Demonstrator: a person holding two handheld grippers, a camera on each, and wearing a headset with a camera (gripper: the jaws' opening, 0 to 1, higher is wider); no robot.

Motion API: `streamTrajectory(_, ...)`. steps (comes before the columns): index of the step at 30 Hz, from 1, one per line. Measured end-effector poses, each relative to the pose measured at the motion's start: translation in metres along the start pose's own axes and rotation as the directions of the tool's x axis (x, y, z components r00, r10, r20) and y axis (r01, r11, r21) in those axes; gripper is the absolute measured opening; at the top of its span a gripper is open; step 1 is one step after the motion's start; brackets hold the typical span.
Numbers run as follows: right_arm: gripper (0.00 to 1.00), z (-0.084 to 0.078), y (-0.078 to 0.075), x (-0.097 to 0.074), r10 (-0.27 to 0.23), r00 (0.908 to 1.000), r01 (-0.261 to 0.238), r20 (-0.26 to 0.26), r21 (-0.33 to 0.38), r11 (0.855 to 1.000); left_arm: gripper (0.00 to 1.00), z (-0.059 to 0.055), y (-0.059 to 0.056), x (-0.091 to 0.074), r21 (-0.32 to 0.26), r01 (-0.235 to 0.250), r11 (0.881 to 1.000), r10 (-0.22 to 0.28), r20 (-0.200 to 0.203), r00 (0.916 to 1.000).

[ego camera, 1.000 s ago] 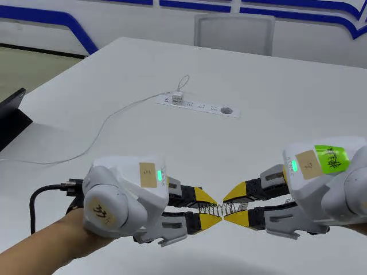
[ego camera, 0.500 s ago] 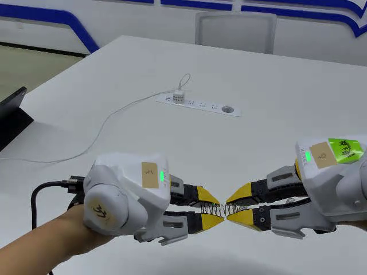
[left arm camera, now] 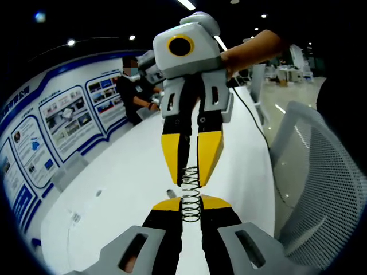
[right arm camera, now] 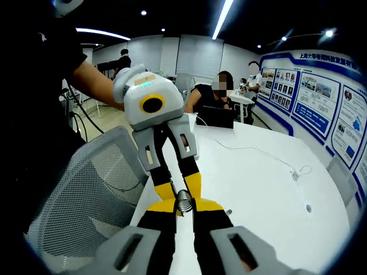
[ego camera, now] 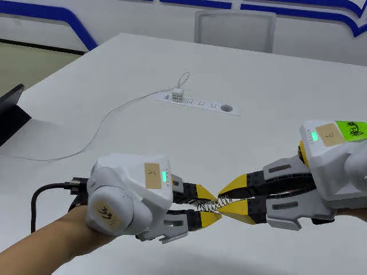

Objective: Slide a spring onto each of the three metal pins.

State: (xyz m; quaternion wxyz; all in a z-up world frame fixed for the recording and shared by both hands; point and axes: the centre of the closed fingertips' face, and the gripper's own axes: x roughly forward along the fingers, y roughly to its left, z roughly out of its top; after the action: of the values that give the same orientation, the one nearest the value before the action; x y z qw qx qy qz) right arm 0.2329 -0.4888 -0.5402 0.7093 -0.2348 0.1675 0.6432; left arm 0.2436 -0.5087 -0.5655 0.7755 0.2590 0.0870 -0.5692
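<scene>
1. Since half a second ago the right gripper (ego camera: 225, 200) has closed in on the left gripper (ego camera: 210, 207). Their yellow tips now almost meet, where a longer stretch of coil showed between them before.
2. Nearest the person, the spring (ego camera: 213, 201) hangs level between the two claws, held above the white table (ego camera: 269, 114) and not resting on it.
3. On the left gripper the jaws are drawn nearly together and pinch one end of the spring. In the left gripper view the coil rises from between its tips.
4. On the right gripper the jaws are likewise narrowed onto the other end.
5. Farther off, a power strip (ego camera: 198, 105) lies flat on the table with a white plug (ego camera: 178, 94) in it. A thin cable (ego camera: 97, 134) trails left from the plug.
6. Farthest, a grey chair (ego camera: 235, 28) stands at the table's far edge.
</scene>
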Motion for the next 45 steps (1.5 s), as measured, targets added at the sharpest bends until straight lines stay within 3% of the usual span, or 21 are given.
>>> streamTrajectory(3, 0.11, 0.002, 0.001, 0.001, 0.009, 1.0, -0.009, 0.002, 0.005, 1.0, 0.1, 0.0, -0.001, -0.001, -0.01, 0.004, 1.0, -0.004, 0.001, 1.0)
streamTrajectory(7, 0.11, 0.014, 0.001, 0.003, 0.016, 0.9984, -0.019, 0.054, 0.043, 0.999, 0.1, 0.002, 0.001, -0.002, -0.039, -0.007, 0.999, 0.008, 0.023, 0.9997)
streamTrajectory(16, 0.1, 0.017, 0.006, 0.011, 0.01, 0.9994, -0.011, 0.033, 0.044, 0.999, 0.1, -0.002, -0.002, -0.007, -0.073, -0.006, 0.997, 0.008, 0.035, 0.9994)
streamTrajectory(26, 0.1, 0.018, -0.005, 0.016, -0.03, 0.9995, 0.029, 0.013, 0.057, 0.998, 0.13, -0.015, 0.005, -0.015, -0.118, -0.057, 0.991, 0.059, 0.019, 0.9981)
streamTrajectory(33, 0.1, 0.02, -0.021, 0.007, -0.074, 0.9972, 0.072, 0.016, 0.081, 0.994, 0.27, -0.03, 0.017, -0.028, -0.203, -0.137, 0.97, 0.144, 0.023, 0.9892)
streamTrajectory(41, 0.11, 0.008, -0.038, 0.005, -0.118, 0.9925, 0.121, -0.032, 0.095, 0.988, 0.54, -0.044, 0.029, -0.044, -0.256, -0.208, 0.944, 0.217, 0.01, 0.9761)
streamTrajectory(45, 0.11, 0.0, -0.047, 0.006, -0.134, 0.9893, 0.14, -0.057, 0.116, 0.983, 0.61, -0.052, 0.035, -0.052, -0.29, -0.235, 0.928, 0.246, 0.001, 0.9694)
